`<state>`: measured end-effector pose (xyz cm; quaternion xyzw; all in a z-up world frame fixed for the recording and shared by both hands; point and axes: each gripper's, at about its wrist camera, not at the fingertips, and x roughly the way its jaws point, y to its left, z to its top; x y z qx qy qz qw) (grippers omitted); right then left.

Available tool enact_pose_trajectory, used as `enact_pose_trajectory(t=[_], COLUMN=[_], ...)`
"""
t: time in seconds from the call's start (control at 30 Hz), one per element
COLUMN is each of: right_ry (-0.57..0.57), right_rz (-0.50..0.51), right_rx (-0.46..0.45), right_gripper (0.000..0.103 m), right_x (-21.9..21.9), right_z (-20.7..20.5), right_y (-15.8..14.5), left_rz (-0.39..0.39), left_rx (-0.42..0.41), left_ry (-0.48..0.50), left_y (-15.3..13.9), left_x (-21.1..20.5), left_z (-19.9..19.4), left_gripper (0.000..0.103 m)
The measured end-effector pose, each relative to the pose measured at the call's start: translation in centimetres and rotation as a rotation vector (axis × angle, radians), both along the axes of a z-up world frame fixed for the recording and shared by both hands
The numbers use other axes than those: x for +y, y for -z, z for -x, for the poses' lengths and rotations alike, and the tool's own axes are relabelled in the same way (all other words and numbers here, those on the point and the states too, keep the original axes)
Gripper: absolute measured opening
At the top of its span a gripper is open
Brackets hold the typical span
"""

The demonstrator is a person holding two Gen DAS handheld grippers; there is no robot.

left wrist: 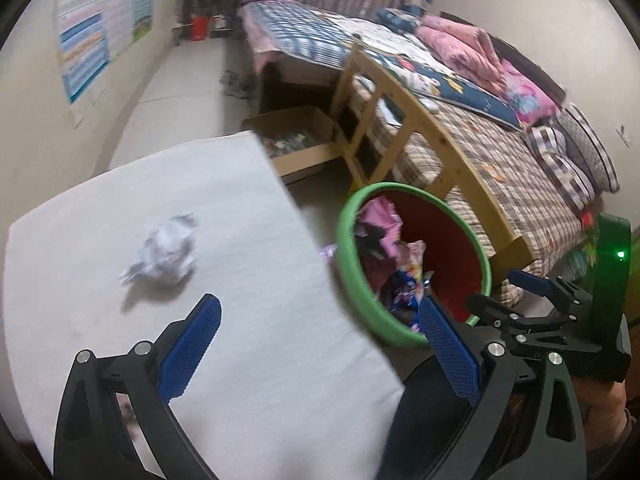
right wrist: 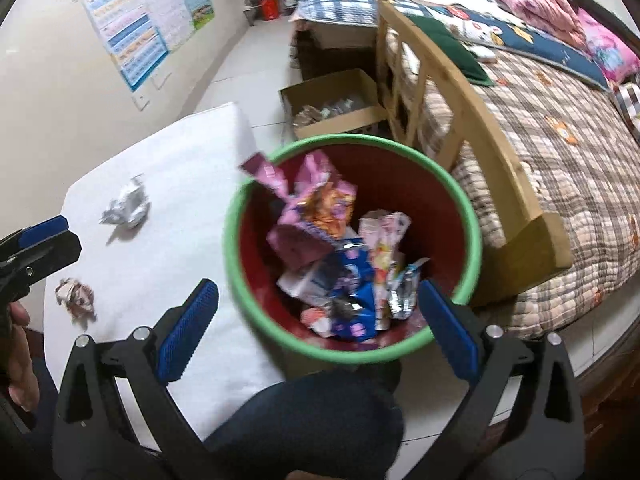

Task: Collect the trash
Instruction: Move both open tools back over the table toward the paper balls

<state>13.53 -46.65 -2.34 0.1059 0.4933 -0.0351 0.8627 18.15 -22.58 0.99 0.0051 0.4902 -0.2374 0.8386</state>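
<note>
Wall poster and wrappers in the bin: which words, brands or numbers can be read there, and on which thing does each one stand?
No text can be read in either view.
Wall poster: coloured rows of print, too small and blurred to read.
Wrappers in the red bin: printed patterns in blue, pink and orange, but motion blur hides any brand.
Crumpled paper on the white table: no legible marks.
Cardboard box: no print visible.

No legible txt anywhere: wall posters [right wrist: 148,24] too blurred to read, wrappers in the bin [right wrist: 472,216] show print but no brand or nos. can be made out.
</note>
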Motion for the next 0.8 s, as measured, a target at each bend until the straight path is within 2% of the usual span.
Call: enact_pose_trajectory(t=[0.4, 0.57, 0.8], right_ry=[-0.141, -0.2, -0.266], right_rz=[-0.012, -0.013, -0.005], right_rx=[-0.024, -0.017, -0.003], right_gripper=[0.098, 0.098, 0.098], right_x=[8.4, 11.5, 15.1], right_z=[0.1, 0.2, 0.0], right_y=[-1.0, -0.9, -0.3], left_rz=[-0.048, -0.06, -0.072], left_rx=[-0.023, 0.0, 0.044], left_ry=[-0.163, -0.257, -0.36], left_y=[0.3, 1.8, 4.8], left_x=[10.6, 14.9, 19.0], left_z=[4.5, 6.0, 7.5], left_gripper=[0.095, 0.095, 0.095])
